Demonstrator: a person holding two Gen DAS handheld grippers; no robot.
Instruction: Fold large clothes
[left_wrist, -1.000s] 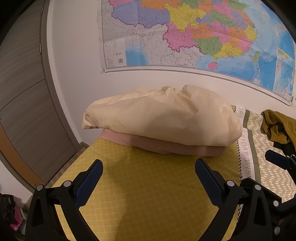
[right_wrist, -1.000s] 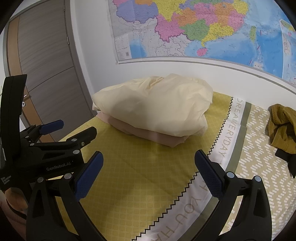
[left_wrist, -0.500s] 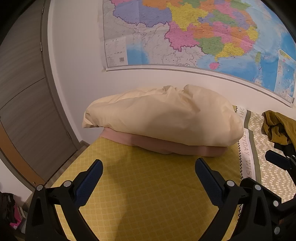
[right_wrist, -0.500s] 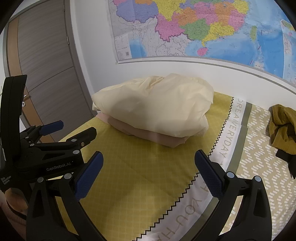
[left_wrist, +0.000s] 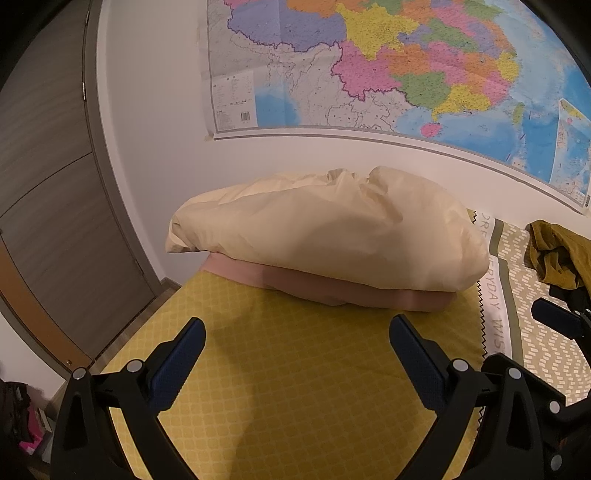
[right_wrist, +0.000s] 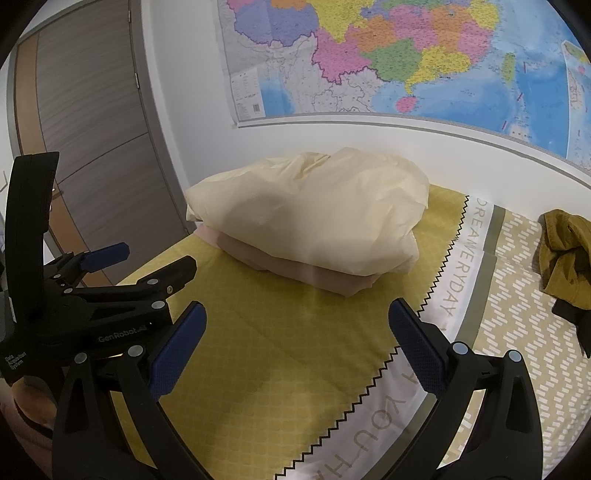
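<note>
At the far left corner of the bed (right_wrist: 295, 369), against the wall: 1 cream garment (right_wrist: 314, 225), puffy and loosely bundled, resting on 1 pink garment (right_wrist: 325, 277) folded flat beneath it. Both sit on the yellow part of the bed cover. Toward the bed's right edge: 1 olive garment (right_wrist: 565, 254), crumpled and unfolded, with a dark item partly under it.

Left gripper (left_wrist: 295, 343): fingers spread wide, nothing between them, hovering above the yellow cover short of the stack. Right gripper (right_wrist: 295, 328): likewise spread and empty, just beside the left.

Handling, as judged: the cream piece looks light, soft and air-filled, with a smooth, possibly slippery shell; it would likely sag and slide if pinched in the middle. The olive piece looks heavier, limp cotton-like cloth. It appears to be the next item to fold. Best hold: 2 points along a hem or at the shoulders, 1 per gripper, so the cloth hangs flat; which edge lies uppermost cannot be told from here.

Above the bed: 1 wall map (left_wrist: 406, 66).
</note>
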